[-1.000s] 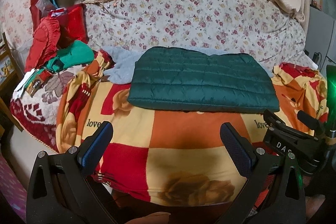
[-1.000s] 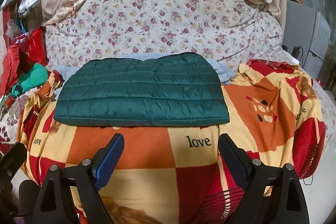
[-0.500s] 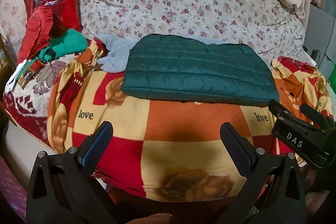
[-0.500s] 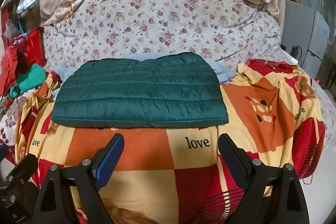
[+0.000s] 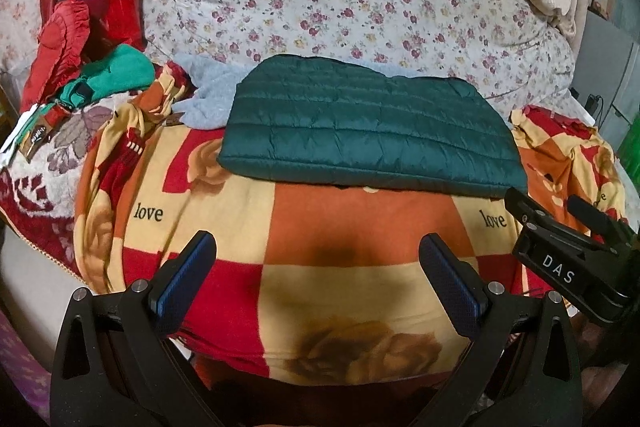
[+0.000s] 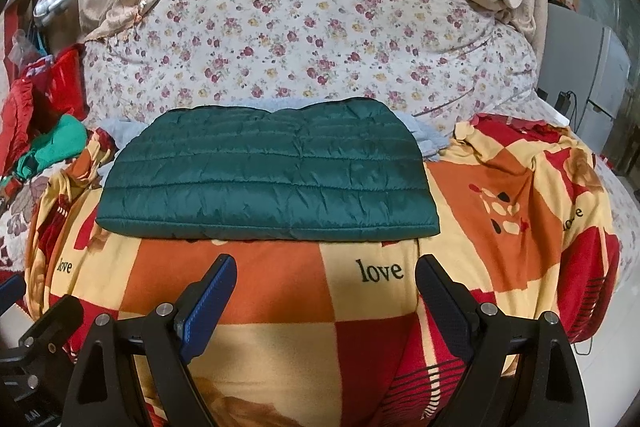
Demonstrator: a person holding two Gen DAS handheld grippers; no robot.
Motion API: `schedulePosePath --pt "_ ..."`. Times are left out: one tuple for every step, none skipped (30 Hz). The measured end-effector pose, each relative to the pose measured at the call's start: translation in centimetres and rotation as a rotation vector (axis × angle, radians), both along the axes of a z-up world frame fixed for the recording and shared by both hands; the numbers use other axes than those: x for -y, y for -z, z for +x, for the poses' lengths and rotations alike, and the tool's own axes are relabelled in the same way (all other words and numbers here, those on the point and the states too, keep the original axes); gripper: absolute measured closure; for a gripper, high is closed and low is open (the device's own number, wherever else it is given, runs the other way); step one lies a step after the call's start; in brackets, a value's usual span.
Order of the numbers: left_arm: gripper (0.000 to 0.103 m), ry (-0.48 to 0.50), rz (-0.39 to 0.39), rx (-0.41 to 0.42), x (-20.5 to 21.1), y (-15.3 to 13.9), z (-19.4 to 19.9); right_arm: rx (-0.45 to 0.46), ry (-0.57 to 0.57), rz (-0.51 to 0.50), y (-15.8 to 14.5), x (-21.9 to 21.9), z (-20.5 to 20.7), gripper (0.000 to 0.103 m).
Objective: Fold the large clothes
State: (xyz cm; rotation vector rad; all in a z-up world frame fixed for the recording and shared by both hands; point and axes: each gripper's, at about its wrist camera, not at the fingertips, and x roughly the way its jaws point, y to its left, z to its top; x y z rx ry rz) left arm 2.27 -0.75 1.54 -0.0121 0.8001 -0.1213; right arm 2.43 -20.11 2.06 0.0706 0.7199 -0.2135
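A dark green quilted jacket [image 5: 372, 131] lies folded into a flat rectangle on the red, orange and yellow checked blanket [image 5: 360, 227]; it also shows in the right wrist view [image 6: 268, 175]. My left gripper [image 5: 318, 267] is open and empty, held above the blanket in front of the jacket. My right gripper [image 6: 324, 287] is open and empty, also in front of the jacket's near edge. The right gripper's body shows at the right of the left wrist view [image 5: 568, 263].
A floral quilt [image 6: 312, 39] is piled behind the jacket. A pale blue cloth [image 5: 208, 99] lies under the jacket's far left. Red and green clothes [image 5: 80, 47] are heaped at the left. The blanket [image 6: 520, 207] drapes over the bed's right edge; a white appliance [image 6: 600, 87] stands beyond.
Both grippers stay open and have drifted slightly; the left view has tilted a little downward and rightward, so the jacket sits higher in it. The jacket has not moved.
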Motion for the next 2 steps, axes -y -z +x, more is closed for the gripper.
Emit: schedulePosePath --pt "0.001 -0.004 0.003 0.001 -0.1 0.06 0.15 -0.004 -0.003 0.002 0.12 -0.06 0.16 0.014" --pt "0.001 -0.012 0.007 0.0 -0.3 0.24 0.55 -0.011 -0.008 0.005 0.3 -0.11 0.41 0.014"
